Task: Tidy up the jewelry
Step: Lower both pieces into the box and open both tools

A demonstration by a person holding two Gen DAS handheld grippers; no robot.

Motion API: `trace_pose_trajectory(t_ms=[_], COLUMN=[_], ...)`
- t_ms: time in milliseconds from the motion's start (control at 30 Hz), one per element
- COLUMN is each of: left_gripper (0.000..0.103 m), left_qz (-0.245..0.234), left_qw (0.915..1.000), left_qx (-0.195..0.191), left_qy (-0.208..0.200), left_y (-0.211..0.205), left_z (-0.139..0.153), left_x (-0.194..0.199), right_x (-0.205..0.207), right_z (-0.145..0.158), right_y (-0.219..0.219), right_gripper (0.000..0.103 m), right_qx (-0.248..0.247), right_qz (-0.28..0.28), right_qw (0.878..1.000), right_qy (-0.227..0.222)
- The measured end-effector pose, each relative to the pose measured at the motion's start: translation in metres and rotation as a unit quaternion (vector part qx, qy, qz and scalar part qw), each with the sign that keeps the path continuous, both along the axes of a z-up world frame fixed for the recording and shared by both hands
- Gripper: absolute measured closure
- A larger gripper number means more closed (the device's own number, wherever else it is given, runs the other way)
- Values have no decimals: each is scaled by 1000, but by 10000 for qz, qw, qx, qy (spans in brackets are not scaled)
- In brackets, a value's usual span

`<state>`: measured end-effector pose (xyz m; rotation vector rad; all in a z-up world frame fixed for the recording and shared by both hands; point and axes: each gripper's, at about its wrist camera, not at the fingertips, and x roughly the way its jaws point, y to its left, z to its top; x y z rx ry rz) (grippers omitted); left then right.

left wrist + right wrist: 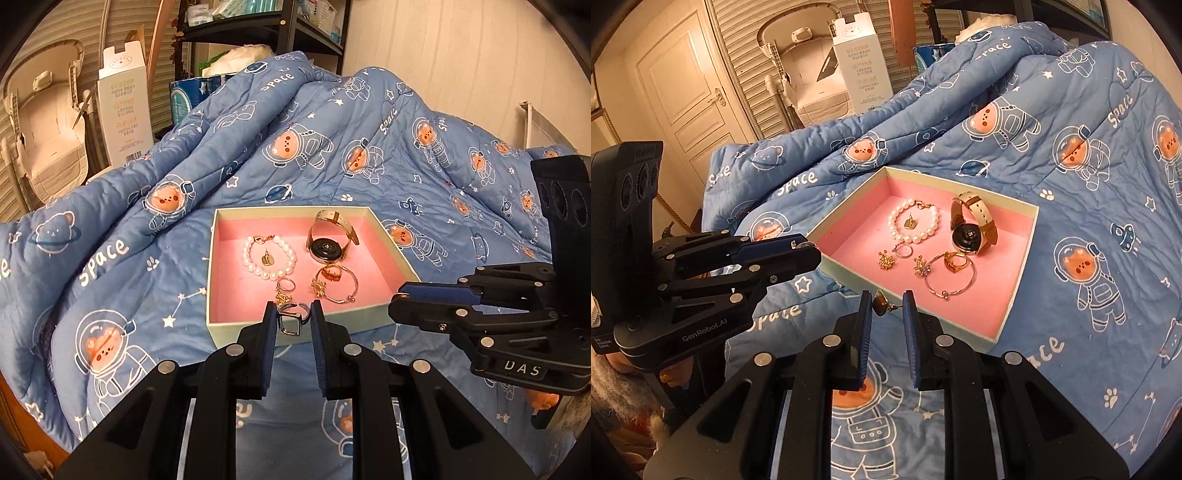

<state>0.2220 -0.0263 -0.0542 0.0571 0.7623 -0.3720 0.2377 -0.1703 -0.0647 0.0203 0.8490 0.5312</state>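
You held both grippers over a blue quilt (295, 155) printed with astronaut bears, and a shallow box (391, 254) with a pink lining lay on it as the landmark for everything else.

To the left of the box, seen from the right wrist camera, your left gripper (805, 254) reached toward the box's left corner. From its own camera, the left gripper (293, 321) grasped a silver ring (290, 321) with a square face between its blue pads, the ring hanging just above the box's near rim.

Inside the box, toward the left, lay a pearl bracelet (269, 258) with a small gold charm in its loop. Near the front of the box sat a small gold ring (286, 285) and a star-shaped earring (886, 259). Farther right rested a second star-shaped earring (921, 266), a thin gold bangle (338, 288) and a chunky gold ring (330, 274) lying on the bangle. At the right rear of the box stood a wristwatch (328, 243) on its edge, dark face toward the front.

At the box's near rim your right gripper (886, 308) clenched a brown stud earring (881, 305), its post pointing toward the right pad. From the left wrist camera the right gripper (399, 301) showed just right of the box's near right corner.
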Motion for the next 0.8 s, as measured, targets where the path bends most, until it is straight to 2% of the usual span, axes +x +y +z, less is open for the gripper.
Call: trace_pose_trajectory(t_ms=[133,300,800], left_gripper=[85,85,85], left_qz=[21,60,14], left_qw=[9998,9994,9955], left_qx=[182,280,498], left_qy=[6,217,802], left_y=[-1,-1,-10], left_z=[-1,-10,-36], left_x=[18,43,85], right_x=[16,38,101], right_z=[1,-6,-37], right_y=[1,5,17], right_gripper=[85,85,85], right_qx=[-106,-223,-238], right_qz=[-26,-70,-182], right_qw=[9999,9997,9972], right_qy=[-28,45,680])
